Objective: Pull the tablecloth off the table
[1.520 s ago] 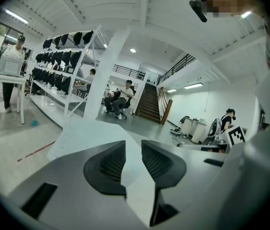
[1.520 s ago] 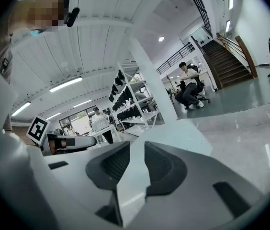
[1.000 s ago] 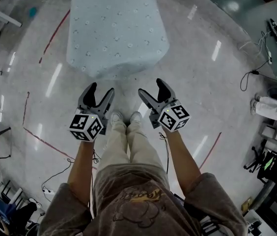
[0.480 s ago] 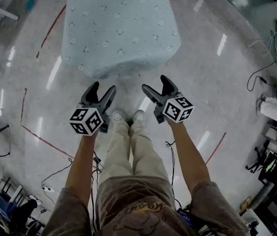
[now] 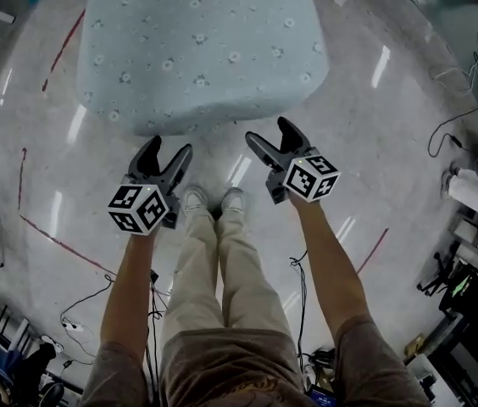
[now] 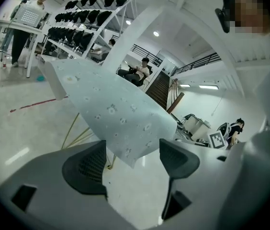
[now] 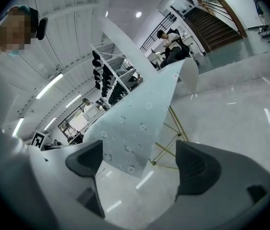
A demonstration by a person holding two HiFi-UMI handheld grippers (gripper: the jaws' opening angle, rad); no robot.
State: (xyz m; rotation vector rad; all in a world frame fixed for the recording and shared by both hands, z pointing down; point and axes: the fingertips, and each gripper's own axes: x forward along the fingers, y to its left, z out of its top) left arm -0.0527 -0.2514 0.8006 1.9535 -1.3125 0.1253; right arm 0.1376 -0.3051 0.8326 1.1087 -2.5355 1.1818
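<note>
Left tongs (image 5: 165,152): your jaws stand wide apart with nothing between the pads, hanging over the floor (image 5: 375,142).
Right tongs (image 5: 271,135): your jaws are wide and closing slightly, with nothing between them and clear of the cloth.
Tablecloth (image 5: 201,49): pale blue with small flowers, draped over the bench at 12 o'clock from both tongs, its near edge just ahead of them.
Bench: only its thin yellow legs (image 6: 77,134) show under the cloth.

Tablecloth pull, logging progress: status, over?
Left gripper open, empty. Right gripper closing, nothing between jaws. Tablecloth draped, untouched, just ahead. Nothing in the way.
</note>
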